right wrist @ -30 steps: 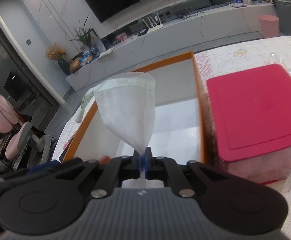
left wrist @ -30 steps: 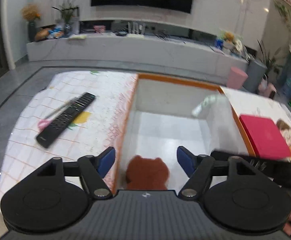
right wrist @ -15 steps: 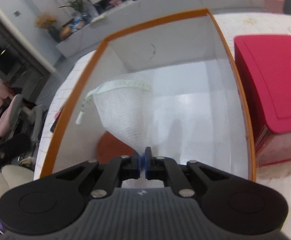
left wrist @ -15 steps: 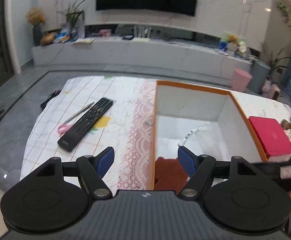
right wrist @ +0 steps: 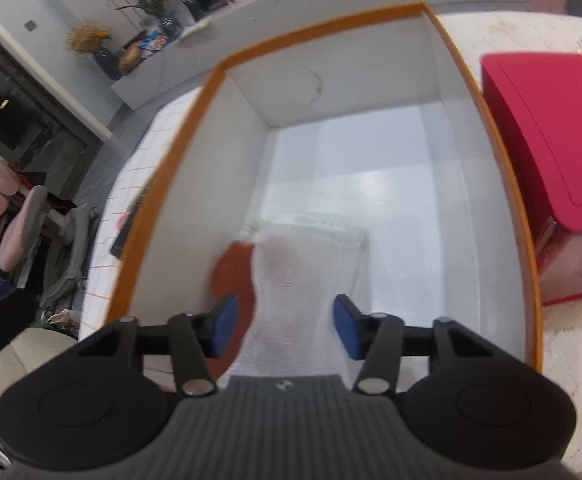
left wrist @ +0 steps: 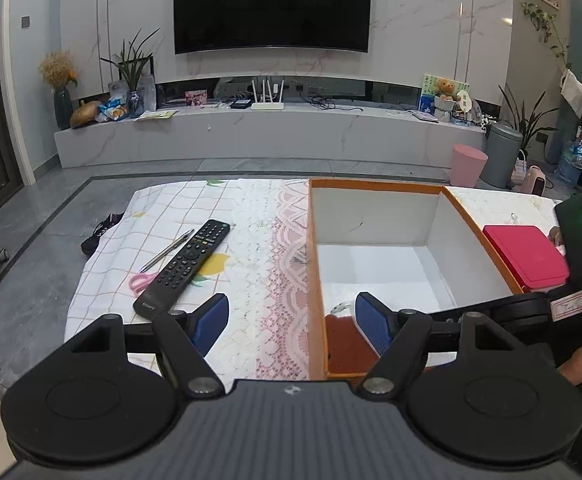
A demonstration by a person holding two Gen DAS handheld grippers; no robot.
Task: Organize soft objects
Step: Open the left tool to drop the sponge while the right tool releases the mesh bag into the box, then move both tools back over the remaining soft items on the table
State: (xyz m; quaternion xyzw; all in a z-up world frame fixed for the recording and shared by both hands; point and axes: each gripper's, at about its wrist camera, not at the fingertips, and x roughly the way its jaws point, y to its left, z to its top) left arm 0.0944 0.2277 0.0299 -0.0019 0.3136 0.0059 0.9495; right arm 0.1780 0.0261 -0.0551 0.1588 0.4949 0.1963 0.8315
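From the left wrist, the left gripper point(left wrist: 291, 320) hangs with its jaws spread wide and nothing between them, above the near left wall of the orange-rimmed box point(left wrist: 375, 186) on the table point(left wrist: 247, 216). A brown plush toy point(left wrist: 345, 340) lies in the box's near left corner. A remote control point(left wrist: 183, 266), a pen point(left wrist: 167, 255) and pink scissors point(left wrist: 143, 281) lie on the tablecloth left of the box; a red lid point(left wrist: 525, 254) sits right of it.

From the right wrist, the right gripper point(right wrist: 285, 328) is over the box point(right wrist: 319, 32), its jaws opening. A white mesh pouch point(right wrist: 307, 300) lies between the pads without touching them, draped partly over the plush toy point(right wrist: 233, 276).
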